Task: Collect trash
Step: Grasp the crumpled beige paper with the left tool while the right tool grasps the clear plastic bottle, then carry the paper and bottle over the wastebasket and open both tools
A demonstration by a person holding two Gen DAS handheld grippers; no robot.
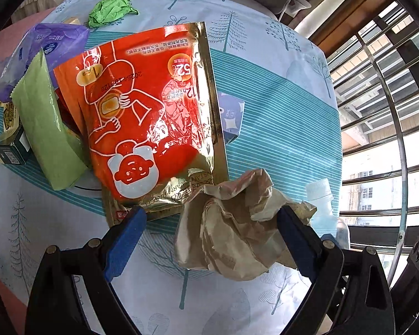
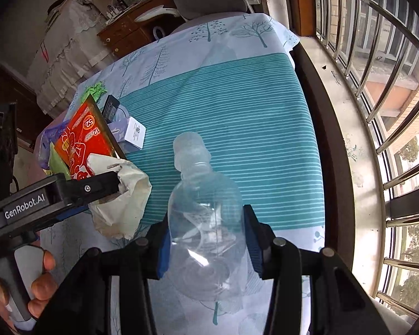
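The right gripper [image 2: 206,240] pinched the clear bottle [image 2: 204,223], the left gripper [image 1: 209,229] stood spread around the crumpled paper [image 1: 237,223], seemingly ungripped, and the heaped wrappers [image 1: 150,111] remained uncollected

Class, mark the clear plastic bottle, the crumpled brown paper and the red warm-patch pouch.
Clear plastic bottle [image 2: 205,223], right wrist view, its body.
Crumpled brown paper [image 1: 231,223], left wrist view, its middle.
Red warm-patch pouch [image 1: 142,106], left wrist view, printed face.
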